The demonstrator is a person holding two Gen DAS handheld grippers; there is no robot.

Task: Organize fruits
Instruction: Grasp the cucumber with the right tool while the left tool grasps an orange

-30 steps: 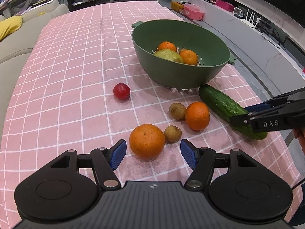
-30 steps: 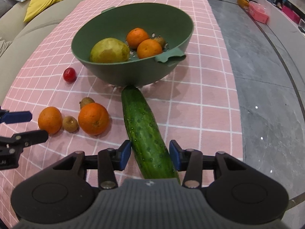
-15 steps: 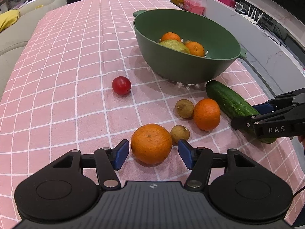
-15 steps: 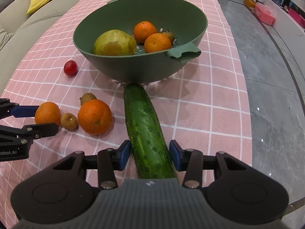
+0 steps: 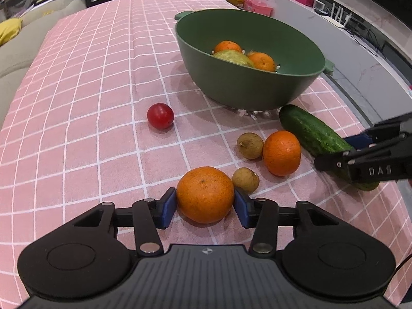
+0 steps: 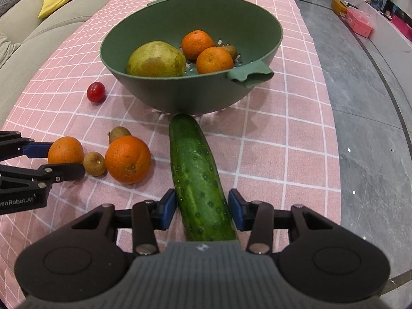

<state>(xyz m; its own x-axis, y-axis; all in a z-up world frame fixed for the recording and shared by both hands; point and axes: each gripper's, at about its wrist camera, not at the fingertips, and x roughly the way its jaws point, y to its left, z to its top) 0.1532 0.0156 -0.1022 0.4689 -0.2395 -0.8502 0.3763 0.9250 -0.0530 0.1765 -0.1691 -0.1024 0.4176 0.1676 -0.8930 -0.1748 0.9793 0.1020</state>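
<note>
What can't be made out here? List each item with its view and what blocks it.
- Near end of the cucumber: right wrist view, hidden under the right hand-held gripper body.
- Small brown fruit in the bowl: right wrist view, mostly behind an orange; kind unclear.
- Bowl contents: left wrist view, lower parts cut off by the bowl's near wall.
- Left hand-held gripper on the near orange: pads at its sides; actual contact unclear.

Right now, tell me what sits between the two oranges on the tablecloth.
A small brown fruit sits between the orange in the left gripper and the other orange; both wrist views show it.
</note>
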